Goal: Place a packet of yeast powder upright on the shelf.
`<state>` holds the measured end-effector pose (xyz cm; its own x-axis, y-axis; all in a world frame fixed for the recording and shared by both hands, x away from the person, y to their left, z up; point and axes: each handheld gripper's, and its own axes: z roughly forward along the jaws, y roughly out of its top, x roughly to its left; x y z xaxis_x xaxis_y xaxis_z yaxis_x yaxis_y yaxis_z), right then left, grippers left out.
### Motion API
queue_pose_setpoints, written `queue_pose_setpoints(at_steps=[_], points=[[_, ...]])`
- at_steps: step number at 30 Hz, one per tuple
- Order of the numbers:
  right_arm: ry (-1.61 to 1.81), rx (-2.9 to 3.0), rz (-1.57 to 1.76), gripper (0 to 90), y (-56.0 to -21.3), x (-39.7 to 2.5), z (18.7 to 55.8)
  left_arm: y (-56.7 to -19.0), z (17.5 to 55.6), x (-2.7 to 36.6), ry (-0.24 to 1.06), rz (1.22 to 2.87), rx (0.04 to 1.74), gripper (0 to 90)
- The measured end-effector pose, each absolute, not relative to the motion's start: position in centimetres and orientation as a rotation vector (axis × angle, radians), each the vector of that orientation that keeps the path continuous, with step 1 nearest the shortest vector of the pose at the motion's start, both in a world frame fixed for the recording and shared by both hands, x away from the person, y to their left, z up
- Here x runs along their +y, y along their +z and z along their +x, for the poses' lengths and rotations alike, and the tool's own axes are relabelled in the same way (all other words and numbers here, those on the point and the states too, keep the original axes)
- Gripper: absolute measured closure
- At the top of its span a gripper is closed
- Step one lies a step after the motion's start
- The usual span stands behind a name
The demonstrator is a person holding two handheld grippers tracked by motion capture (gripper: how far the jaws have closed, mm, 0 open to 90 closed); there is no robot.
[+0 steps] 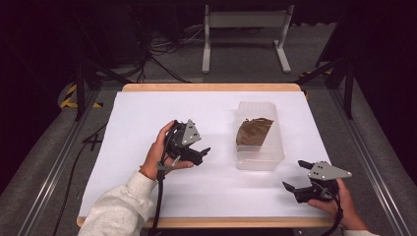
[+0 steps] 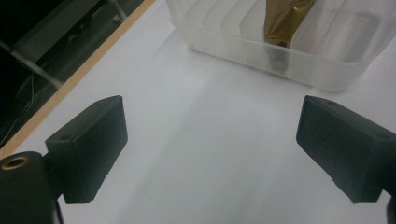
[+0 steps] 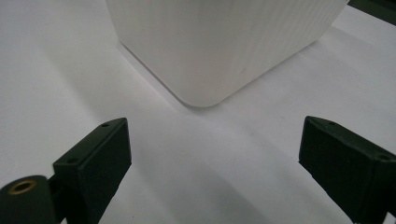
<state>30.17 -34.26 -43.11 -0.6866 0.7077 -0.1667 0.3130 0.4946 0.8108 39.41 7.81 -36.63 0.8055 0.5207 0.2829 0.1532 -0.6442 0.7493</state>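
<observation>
Facing the tub: both grippers point at it, neither touching it.
Tub (image 1: 259, 142): clear plastic, standing upright on the white table (image 1: 147, 113), right of centre; its long axis runs away from the person.
Contents: one brown sheet (image 1: 253, 130) leaning inside, slanted against a wall; in the left gripper view the sheet (image 2: 280, 23) stands on edge behind the near wall (image 2: 261, 51). Nothing else is visible in the tub.
Left gripper (image 1: 199, 153): jaws spread wide, empty, held just left of the tub and aimed at its long side.
Right gripper (image 1: 295, 174): jaws spread wide, empty, near the table's front edge, right of and nearer the person than the tub; its view looks at a rounded corner of the tub (image 3: 201, 93).
Nearer hand: the left, by my reading; its jaw tips sit close beside the tub wall, while the right is somewhat farther off.
Key relation: the sheet lies beyond the tub wall from the left gripper, so reaching it likely means going over the rim, not straight ahead.
Risk: a side push could slide the light tub.
</observation>
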Motion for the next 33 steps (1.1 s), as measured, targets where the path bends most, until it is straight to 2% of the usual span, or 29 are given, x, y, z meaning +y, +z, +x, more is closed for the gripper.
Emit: queue_pose_setpoints(at_steps=[3, 19, 33], points=[[1.086, 2.259, 0.837, 9.8, -43.1, -34.2, 30.1, -37.2, 39.1, 8.5, 0.674, 2.253, 0.503, 9.6], [1.072, 2.255, 0.833, 9.7, -43.1, -34.1, 30.1, -39.2, 37.6, 12.6, 0.693, 2.252, 0.555, 9.9], [1.063, 2.262, 0.820, 9.7, -43.1, -34.0, 30.2, -41.2, 35.9, 16.4, 0.660, 2.205, 0.596, 8.5]])
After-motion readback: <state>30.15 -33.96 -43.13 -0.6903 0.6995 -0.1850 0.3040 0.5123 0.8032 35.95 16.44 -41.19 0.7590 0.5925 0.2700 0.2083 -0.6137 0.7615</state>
